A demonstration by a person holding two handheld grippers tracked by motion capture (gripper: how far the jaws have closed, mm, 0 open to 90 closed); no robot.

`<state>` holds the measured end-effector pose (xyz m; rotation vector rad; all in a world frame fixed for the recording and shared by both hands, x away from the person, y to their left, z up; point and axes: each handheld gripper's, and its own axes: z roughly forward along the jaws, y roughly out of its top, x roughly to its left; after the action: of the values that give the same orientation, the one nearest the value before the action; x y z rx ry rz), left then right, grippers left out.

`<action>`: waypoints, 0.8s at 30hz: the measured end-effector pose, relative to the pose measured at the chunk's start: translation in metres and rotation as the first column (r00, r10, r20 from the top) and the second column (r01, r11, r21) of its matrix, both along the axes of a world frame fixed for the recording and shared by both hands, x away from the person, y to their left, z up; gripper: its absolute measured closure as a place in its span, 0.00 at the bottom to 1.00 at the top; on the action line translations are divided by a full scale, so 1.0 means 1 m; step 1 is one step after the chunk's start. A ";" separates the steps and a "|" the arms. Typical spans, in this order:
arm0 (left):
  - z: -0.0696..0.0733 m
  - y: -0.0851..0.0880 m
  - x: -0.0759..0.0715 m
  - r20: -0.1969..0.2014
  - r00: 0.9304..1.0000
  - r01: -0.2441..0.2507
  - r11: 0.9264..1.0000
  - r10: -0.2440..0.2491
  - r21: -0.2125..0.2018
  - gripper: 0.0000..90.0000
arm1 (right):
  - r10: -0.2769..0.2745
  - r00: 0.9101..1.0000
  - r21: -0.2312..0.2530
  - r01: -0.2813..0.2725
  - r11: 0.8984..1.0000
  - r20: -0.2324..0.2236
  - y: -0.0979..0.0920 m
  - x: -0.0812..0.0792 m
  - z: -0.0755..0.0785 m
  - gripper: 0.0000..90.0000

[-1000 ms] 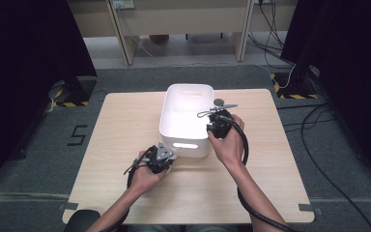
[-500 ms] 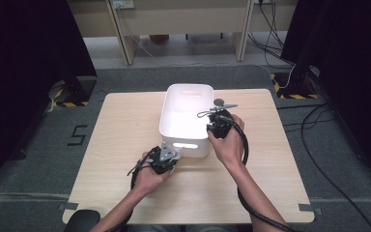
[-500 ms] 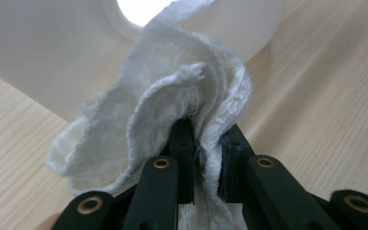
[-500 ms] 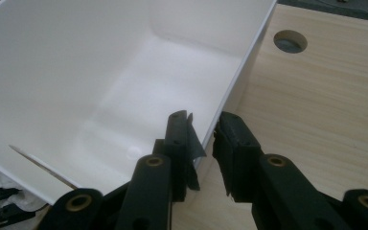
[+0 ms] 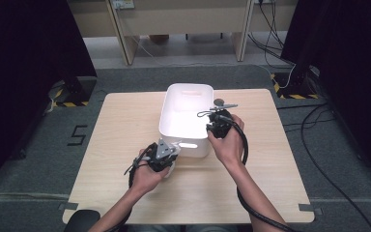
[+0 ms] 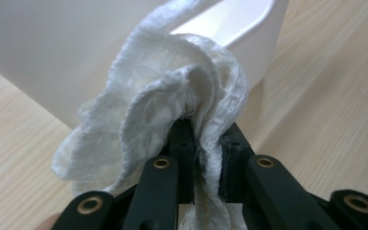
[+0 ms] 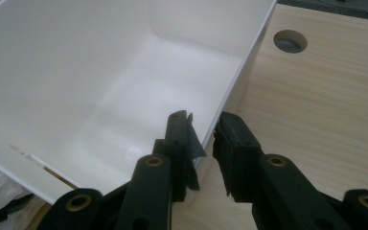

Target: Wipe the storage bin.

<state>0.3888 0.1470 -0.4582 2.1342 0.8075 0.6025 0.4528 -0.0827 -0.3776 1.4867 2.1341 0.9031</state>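
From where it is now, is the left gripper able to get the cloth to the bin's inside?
Probably yes: the left gripper, shut on the white cloth, sits by the bin's near wall; the open top looks unobstructed.

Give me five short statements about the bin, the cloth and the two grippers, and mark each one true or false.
1. The left gripper clamps a crumpled white cloth. True.
2. The white plastic bin holds several tools. False: its inside is bare.
3. The right gripper grips the bin's side wall. True.
4. The cloth lies inside the bin. False: it is outside, at the bin's near wall.
5. The bin stands on a light wooden table. True.
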 end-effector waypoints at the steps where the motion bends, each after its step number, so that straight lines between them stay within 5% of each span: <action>1: 0.002 0.000 -0.001 0.007 1.000 -0.002 1.000 0.002 -0.001 0.88 | -0.001 1.000 0.001 0.001 1.000 0.000 0.000 0.000 0.000 0.83; 11: 0.017 -0.001 -0.006 0.042 0.999 0.006 1.000 -0.005 -0.011 0.88 | -0.002 1.000 0.002 0.002 1.000 -0.003 0.001 0.000 0.000 0.83; 24: 0.021 -0.006 -0.005 0.033 0.999 0.006 1.000 -0.006 -0.002 0.88 | -0.006 1.000 0.000 0.006 1.000 -0.001 0.002 0.000 0.000 0.83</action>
<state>0.3836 0.1411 -0.4369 2.1187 0.7826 0.6320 0.4529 -0.0805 -0.3775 1.4929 2.1300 0.8999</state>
